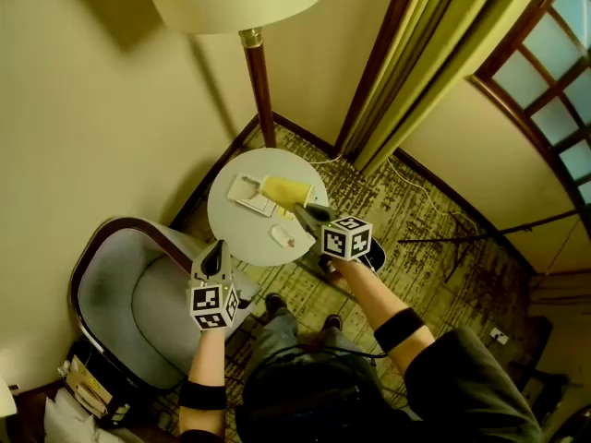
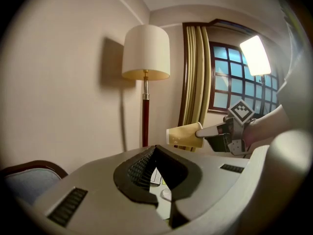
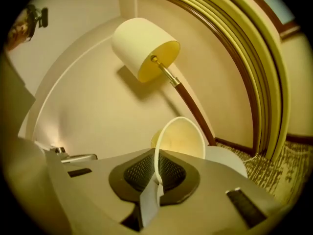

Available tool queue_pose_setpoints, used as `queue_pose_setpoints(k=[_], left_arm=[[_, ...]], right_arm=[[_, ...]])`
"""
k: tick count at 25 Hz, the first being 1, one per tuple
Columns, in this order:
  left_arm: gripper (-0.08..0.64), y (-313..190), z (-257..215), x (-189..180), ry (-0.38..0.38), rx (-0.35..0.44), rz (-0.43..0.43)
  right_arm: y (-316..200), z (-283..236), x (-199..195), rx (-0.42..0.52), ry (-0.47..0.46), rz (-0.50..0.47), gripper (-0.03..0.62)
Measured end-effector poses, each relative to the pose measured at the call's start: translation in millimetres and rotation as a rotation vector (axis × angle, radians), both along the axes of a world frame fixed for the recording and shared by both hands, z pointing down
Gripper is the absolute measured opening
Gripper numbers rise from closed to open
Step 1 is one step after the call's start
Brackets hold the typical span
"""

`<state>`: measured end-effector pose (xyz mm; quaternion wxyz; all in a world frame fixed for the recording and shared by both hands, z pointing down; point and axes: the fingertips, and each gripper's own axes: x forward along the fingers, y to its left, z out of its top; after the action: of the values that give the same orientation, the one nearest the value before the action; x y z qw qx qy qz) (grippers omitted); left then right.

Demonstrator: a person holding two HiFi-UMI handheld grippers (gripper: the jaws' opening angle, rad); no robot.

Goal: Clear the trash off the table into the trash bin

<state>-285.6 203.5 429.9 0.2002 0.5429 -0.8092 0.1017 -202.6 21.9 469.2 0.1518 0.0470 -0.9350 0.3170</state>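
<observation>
Right gripper view: paper cup (image 3: 182,137) pinched by its rim.
The cup is held above the surface (image 1: 242,227) by the nearly closed right fingers (image 3: 139,173); the left fingers (image 2: 138,169) are shut, empty. A rim-only pinch is best carried smoothly; wrappers (image 1: 251,196) are left on the surface.

The cup (image 1: 284,192) is thin paper, matt yellow outside and smooth and pale inside. The table (image 1: 226,229) has a smooth, matt top. The lamp pole (image 1: 261,90) is glossy dark wood with a shiny metal collar. The armchair (image 1: 138,303) has grey cloth and a polished wood frame. The carpet (image 1: 416,220) looks rough.
</observation>
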Motion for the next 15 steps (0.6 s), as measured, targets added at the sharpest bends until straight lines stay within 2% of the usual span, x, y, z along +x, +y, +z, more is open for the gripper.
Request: queue_pose_setpoints(k=[4, 7, 10, 15], left_arm=[[0.0, 5.2, -9.4, 8.5, -0.015, 0.007, 0.004], [0.0, 6.9, -15.3, 12.7, -0.02, 0.008, 0.022], [0.0, 4.5, -17.1, 15.6, -0.028, 0.004, 0.05], [0.0, -11.1, -17.9, 25.6, -0.04, 0.007, 0.141]], right_arm=[[15.3, -27.9, 29.3, 0.25, 0.063, -0.044, 0.017], [26.7, -42.5, 44.1, 0.376, 0.098, -0.052, 0.017], [33.9, -48.1, 52.2, 0.436, 0.118, -0.048, 0.018], [35.2, -43.9, 64.8, 0.472, 0.149, 0.004, 0.019]])
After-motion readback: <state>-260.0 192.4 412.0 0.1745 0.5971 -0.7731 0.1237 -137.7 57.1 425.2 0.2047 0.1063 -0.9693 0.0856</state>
